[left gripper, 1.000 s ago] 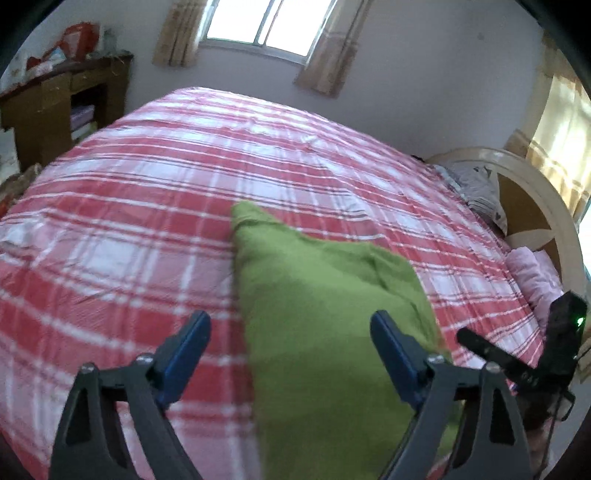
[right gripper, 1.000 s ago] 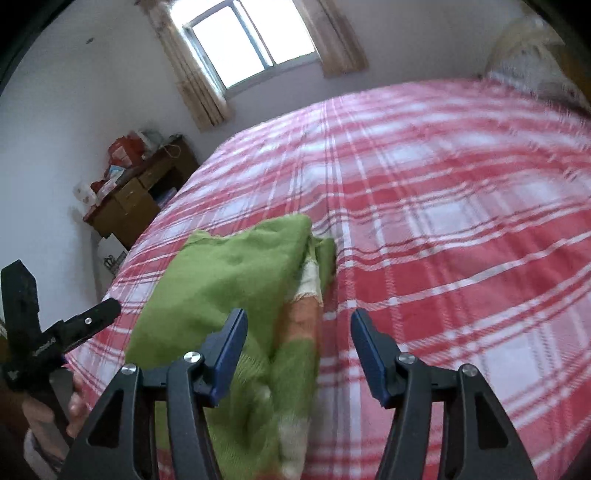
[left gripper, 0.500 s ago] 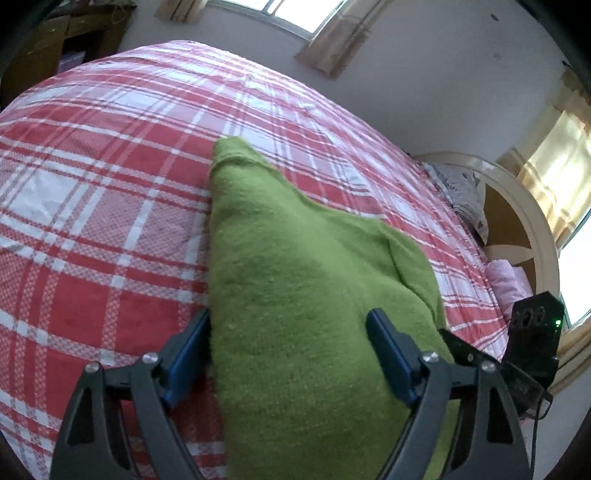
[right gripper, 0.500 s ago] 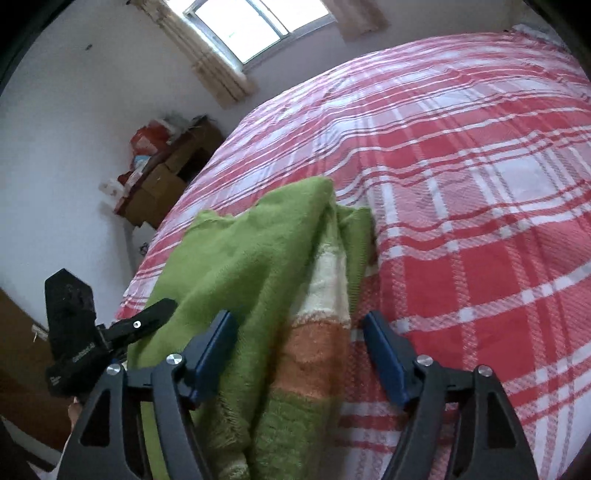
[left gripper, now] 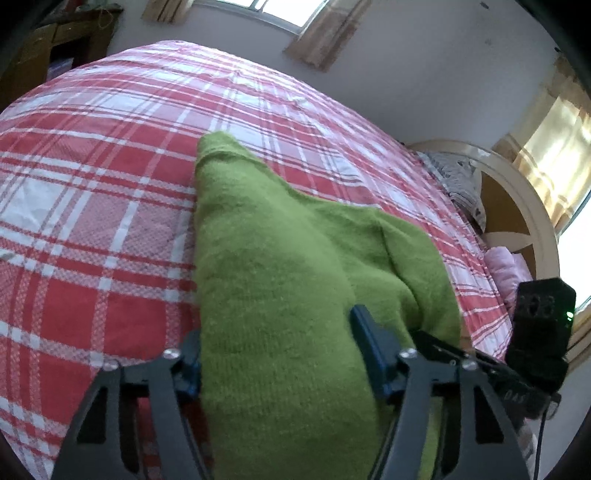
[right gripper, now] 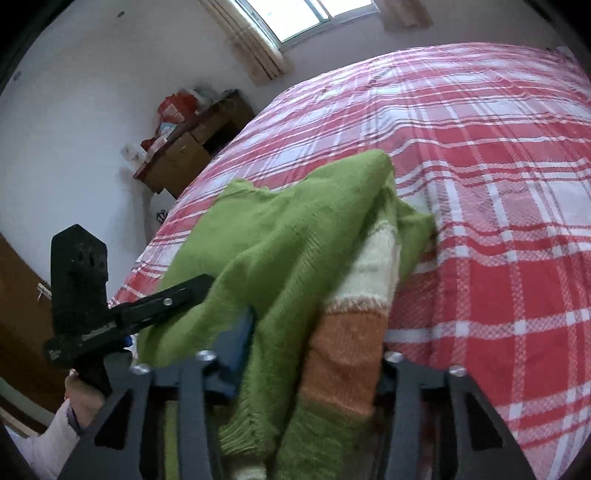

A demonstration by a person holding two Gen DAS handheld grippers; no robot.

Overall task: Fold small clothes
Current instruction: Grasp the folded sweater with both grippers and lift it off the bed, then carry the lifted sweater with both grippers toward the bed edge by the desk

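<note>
A: Since the earlier frame both claws have closed in on the green sweater [left gripper: 273,280]; its knit now fills the gap of each, where before it lay ahead of the tips.

B: Surface and room?

A: Bed [left gripper: 92,206] under a red-and-white plaid sheet. Curtained window [right gripper: 314,14] on the far wall, wooden desk [right gripper: 192,147] with clutter beside the bed, rounded cream headboard [left gripper: 517,192] with a pink pillow [left gripper: 506,269] near it.

B: Sweater against the left claw [left gripper: 280,354]?

A: A thick fold runs between its blue fingers [left gripper: 369,343], both pads touching the knit. Jaws at a middling width, held apart by the bulk they grip.

B: Right claw [right gripper: 314,354]?

A: The sweater's hem side, with orange and cream bands [right gripper: 351,325], sits between its fingers; the right pad is hidden behind cloth. Jaws fairly narrow, closed on the bunched knit. The rest of the sweater rests on the sheet, far corner pointing toward the window. The left claw's body is visible in the right wrist view, just beside the cloth's edge.
</note>
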